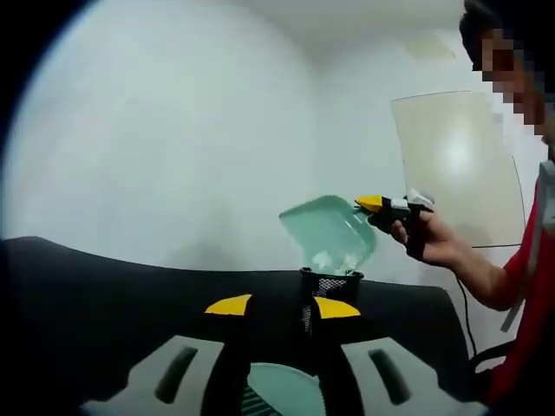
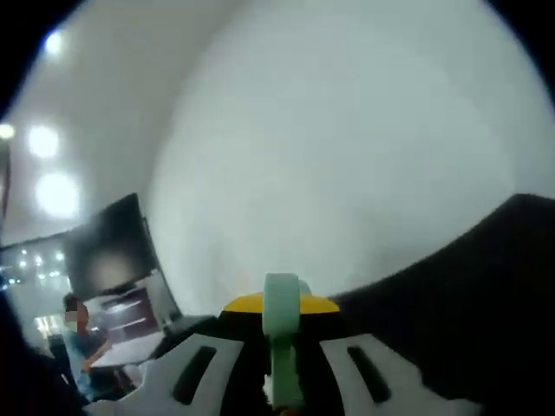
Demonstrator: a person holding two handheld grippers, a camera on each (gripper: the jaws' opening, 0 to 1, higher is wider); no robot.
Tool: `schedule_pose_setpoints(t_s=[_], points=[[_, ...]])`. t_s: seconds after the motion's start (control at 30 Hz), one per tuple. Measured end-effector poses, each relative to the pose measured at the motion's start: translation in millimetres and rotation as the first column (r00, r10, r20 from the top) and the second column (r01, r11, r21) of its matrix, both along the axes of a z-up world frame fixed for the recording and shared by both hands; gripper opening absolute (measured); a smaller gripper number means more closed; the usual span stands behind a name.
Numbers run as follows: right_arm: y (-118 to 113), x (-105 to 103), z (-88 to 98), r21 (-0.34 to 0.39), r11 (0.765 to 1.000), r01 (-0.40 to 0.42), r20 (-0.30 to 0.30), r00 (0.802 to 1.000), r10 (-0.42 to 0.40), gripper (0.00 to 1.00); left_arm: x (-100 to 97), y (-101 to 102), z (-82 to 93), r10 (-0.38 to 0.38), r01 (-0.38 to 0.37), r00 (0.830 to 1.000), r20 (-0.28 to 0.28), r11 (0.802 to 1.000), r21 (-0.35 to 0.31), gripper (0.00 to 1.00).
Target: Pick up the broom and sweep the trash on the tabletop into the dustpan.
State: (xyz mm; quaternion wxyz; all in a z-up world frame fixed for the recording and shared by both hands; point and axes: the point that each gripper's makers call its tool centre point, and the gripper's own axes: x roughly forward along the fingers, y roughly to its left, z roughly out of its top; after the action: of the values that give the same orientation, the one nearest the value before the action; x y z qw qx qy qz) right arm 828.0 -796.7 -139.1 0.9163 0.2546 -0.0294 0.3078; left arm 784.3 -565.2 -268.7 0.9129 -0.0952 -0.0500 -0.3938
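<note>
Right hand-held gripper (image 1: 371,204) clamped on tilted dustpan (image 1: 328,232) above mesh bin (image 1: 330,283); left hand-held gripper (image 1: 282,306) around broom (image 1: 284,390).

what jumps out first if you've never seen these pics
In the left gripper view, a mint green dustpan hangs tilted over a black mesh cup on the black tabletop, white scraps low in its tray, held by the right gripper in a person's hand. In the right gripper view, a mint green handle stands between the jaws.
</note>
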Motion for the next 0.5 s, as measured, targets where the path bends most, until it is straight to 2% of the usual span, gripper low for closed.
schedule_pose_setpoints(t_s=[0.33, 0.5], points=[[4.6, -4.6, 3.9, -0.056, 0.998, 0.009, 0.046, 0.999, -0.006, 0.12, -0.1, 0.7, -0.1, -0.001, 0.001, 1.0, 0.0, 1.0, 0.002, 0.24], [-1.7, -3.2, 2.2, -0.021, 1.0, 0.004, 0.034, 0.999, -0.003, 0.12, -0.3, 1.4, 0.9, 0.001, -0.001, 1.0, 0.001, 1.0, -0.005, 0.24]])
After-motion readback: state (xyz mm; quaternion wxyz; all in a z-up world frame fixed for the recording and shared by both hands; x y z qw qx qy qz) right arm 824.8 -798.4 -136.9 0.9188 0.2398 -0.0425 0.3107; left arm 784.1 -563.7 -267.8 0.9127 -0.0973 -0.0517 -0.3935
